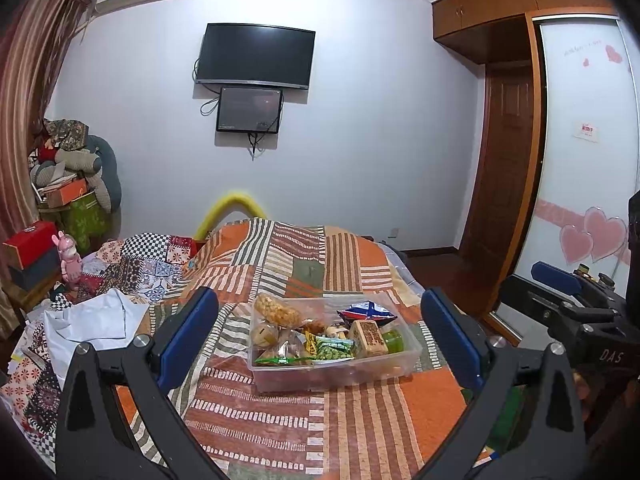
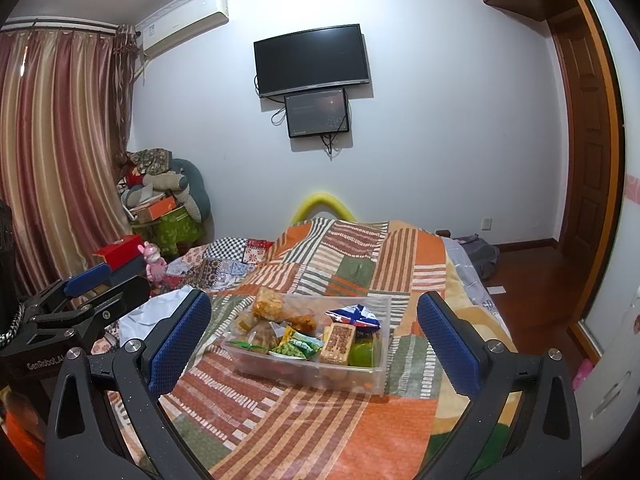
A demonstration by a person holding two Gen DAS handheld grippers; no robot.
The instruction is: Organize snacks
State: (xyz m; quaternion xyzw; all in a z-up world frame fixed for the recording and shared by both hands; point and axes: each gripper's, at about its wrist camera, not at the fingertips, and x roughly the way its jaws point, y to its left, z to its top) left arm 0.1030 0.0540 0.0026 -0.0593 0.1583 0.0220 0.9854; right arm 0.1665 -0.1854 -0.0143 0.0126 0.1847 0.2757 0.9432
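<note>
On the bed, over a striped patchwork blanket, stands a clear plastic box that already contains a mixed heap of snacks. Inside it I can see a green pea packet, a brown bar in wrapper, a blue and red bag, a green jelly cup and an orange crispy piece leaning at the far left corner of the box. The box is about in the middle of the bed, nearer to the front edge. The left claw is wide open and holds nothing; the right claw is also spread wide and empty, and both hang in front of the box without touching it. No snack lies loose on the blanket, so I judge the collecting looks finished or the sorting has not yet begun.
</note>
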